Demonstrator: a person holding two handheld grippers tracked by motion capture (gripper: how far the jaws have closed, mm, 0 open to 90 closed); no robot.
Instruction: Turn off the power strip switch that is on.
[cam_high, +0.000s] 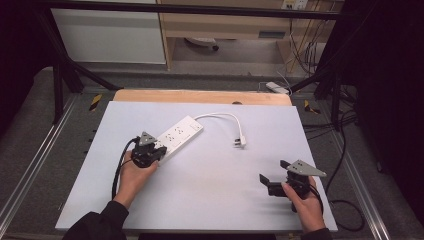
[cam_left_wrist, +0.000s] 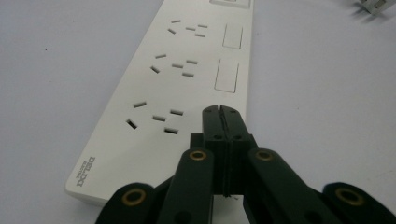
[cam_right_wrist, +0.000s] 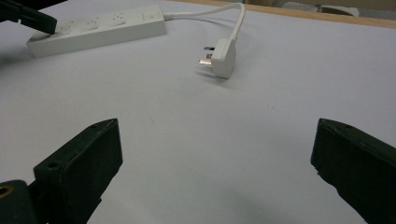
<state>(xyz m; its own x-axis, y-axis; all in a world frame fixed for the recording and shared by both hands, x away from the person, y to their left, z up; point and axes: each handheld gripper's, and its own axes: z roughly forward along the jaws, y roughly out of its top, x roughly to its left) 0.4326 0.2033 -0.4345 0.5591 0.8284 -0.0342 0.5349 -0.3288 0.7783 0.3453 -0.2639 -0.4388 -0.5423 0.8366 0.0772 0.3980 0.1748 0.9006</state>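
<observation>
Left claw pressing on a white power strip; right claw idle, jaws apart.

The pale surface (cam_high: 200, 200) carries the power strip (cam_high: 176, 136), lying slantwise left of centre, its cord (cam_high: 220, 115) looping to a plug (cam_high: 240, 141) that rests unplugged, prongs exposed. The left claw (cam_left_wrist: 220, 112) has its jaws together, tips down on the strip's near end beside a switch panel (touching, as far as can be judged). The right claw (cam_right_wrist: 215, 154) stands wide open, well apart from the plug. Risk: slanted pressure from the closed tips could slide or pivot the light strip, dragging cord and plug. Printed on the strip's end: "DELIXI", as best it reads, with smaller text below it illegible.
</observation>
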